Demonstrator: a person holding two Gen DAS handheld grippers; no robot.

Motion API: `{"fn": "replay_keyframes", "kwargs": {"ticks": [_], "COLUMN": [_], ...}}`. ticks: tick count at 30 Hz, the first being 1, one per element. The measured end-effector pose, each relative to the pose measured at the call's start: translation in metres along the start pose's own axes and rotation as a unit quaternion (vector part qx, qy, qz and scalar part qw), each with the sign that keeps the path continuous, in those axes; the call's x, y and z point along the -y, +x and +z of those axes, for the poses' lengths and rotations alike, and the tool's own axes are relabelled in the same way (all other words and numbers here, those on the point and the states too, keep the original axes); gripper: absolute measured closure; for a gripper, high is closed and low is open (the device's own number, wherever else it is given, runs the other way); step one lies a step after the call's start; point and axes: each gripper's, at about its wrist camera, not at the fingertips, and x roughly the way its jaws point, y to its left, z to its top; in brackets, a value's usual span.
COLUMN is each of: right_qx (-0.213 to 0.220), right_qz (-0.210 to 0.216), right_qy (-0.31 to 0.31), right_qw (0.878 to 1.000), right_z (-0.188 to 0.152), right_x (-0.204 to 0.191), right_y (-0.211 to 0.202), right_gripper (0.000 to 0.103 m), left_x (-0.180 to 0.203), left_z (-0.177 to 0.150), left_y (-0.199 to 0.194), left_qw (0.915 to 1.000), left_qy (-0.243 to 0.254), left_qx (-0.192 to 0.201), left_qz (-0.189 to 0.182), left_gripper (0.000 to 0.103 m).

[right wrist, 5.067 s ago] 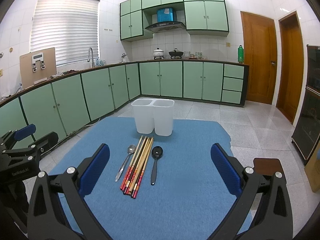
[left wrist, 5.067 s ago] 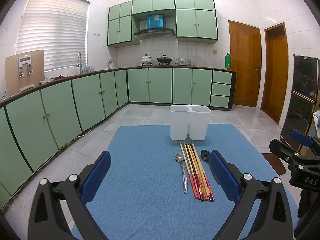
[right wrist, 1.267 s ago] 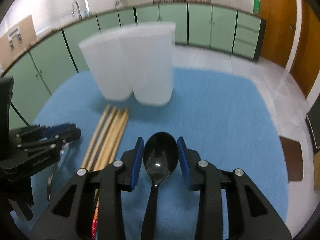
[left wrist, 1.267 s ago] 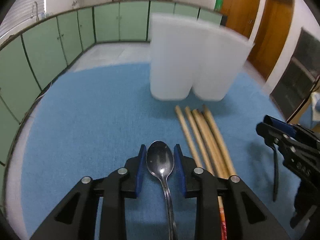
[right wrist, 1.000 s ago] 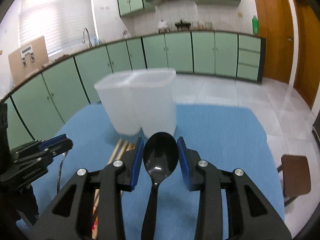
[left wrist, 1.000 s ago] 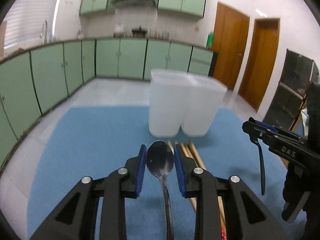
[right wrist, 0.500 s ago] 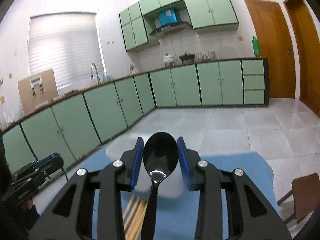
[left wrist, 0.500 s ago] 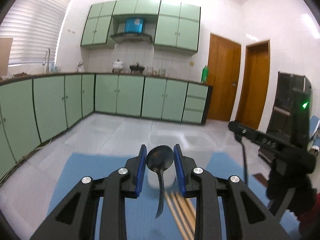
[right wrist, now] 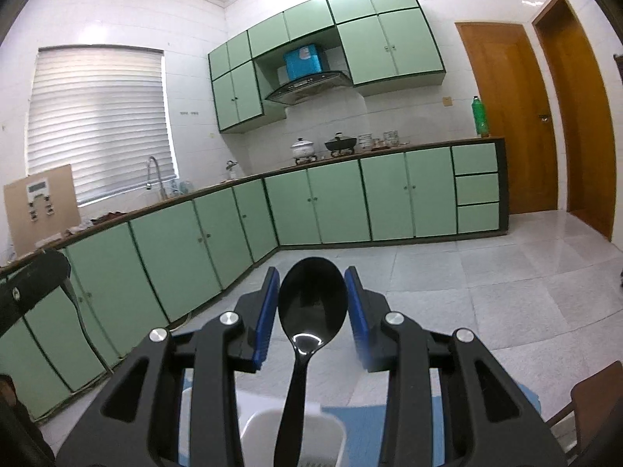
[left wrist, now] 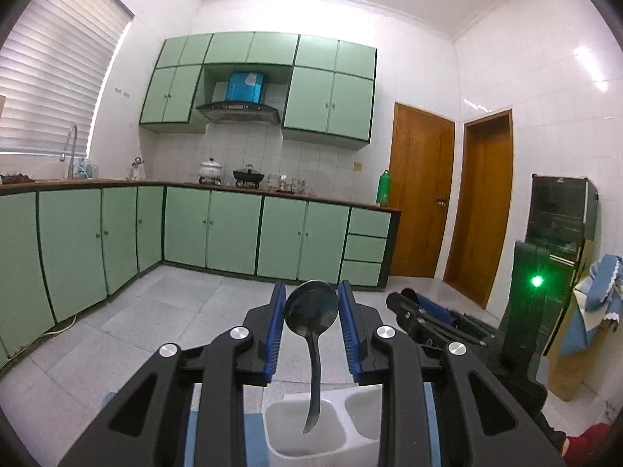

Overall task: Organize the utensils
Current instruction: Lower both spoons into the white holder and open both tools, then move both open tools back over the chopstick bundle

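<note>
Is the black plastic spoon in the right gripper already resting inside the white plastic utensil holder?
No, the black plastic spoon is clamped by its bowl in the right gripper, handle hanging over the white plastic utensil holder.

Your black plastic left gripper [left wrist: 311,313] and right gripper [right wrist: 312,303] carry ribbed blue pads [left wrist: 273,330] and round silver screws [left wrist: 237,332].

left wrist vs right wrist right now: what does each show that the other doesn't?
Only the left wrist view: the left gripper shut on the metal spoon, its handle hanging over the holder's left compartment; the right gripper's body beside it; a dark cabinet.

Only the right wrist view: the right gripper shut on the black spoon, handle down over one compartment; a cardboard panel on the counter.

Both: the white holder, the blue mat, green cabinets, wooden doors.
</note>
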Motion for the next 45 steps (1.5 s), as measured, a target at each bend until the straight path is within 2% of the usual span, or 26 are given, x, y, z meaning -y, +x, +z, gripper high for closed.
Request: {"fn": "replay_keyframes", "kwargs": {"ticks": [4,8,10,14,17,19,23,26,30,32,35,39,42,45], "right_qx": [-0.022,-0.04,-0.048,-0.055,-0.066,-0.082,-0.121,-0.158,-0.235,-0.257,-0.276,-0.302,-0.312,-0.313], "right_qz": [-0.005,0.003,0.007,0.004,0.003,0.002,0.012,0.022,0.03,0.029,0.028,0.043,0.047,0.04], "right_qy": [-0.009,-0.007,0.007,0.018,0.02,0.015,0.009,0.01,0.005,0.0,-0.022,-0.035,-0.038,-0.065], "right_qw": [1.0,0.999,0.999,0.998,0.998,0.997,0.993,0.987,0.971,0.966,0.961,0.952,0.948,0.947], "right_z": [-0.017,-0.031,-0.035,-0.035,-0.037,-0.04,-0.06,-0.085,-0.137,-0.156,-0.179,-0.202,-0.212,-0.222], "right_x": [-0.001,-0.001,0.004,0.005,0.004,0.004,0.002,-0.003,-0.015,-0.023,-0.039,-0.06,-0.067,-0.081], "right_y": [0.016,0.014,0.009,-0.013,-0.034,-0.049,-0.091,-0.12,-0.155,-0.171,-0.191,-0.212,-0.221,-0.228], "right_gripper": [0.07,0.069,0.063,0.059,0.052,0.042,0.03,0.023,0.021,0.021,0.021,0.022,0.025,0.027], "left_x": [-0.005,-0.01,-0.009,-0.006,-0.003,-0.002,0.006,0.008,0.008,0.012,0.017,0.017,0.014,0.012], "left_z": [-0.02,-0.038,-0.042,-0.036,-0.029,-0.028,-0.034,-0.053,-0.092,-0.113,-0.143,-0.175,-0.19,-0.199], "left_y": [0.022,0.029,0.028,0.017,0.002,-0.011,-0.046,-0.072,-0.096,-0.107,-0.123,-0.137,-0.144,-0.146], "left_qw": [0.9994,0.9978,0.9972,0.9971,0.9971,0.997,0.9953,0.9916,0.9791,0.9723,0.9644,0.9518,0.9467,0.9444], "left_qy": [-0.008,-0.015,-0.015,-0.011,-0.011,-0.014,-0.007,-0.017,-0.039,-0.035,-0.017,-0.022,-0.03,-0.034], "left_qx": [-0.032,-0.065,-0.073,-0.075,-0.075,-0.076,-0.096,-0.128,-0.198,-0.229,-0.26,-0.302,-0.315,-0.319], "left_qz": [0.0,0.001,0.0,0.003,0.006,0.006,0.011,0.013,0.024,0.03,0.045,0.05,0.061,0.072], "left_gripper": [0.076,0.076,0.075,0.075,0.07,0.065,0.056,0.052,0.049,0.049,0.048,0.047,0.047,0.047]}}
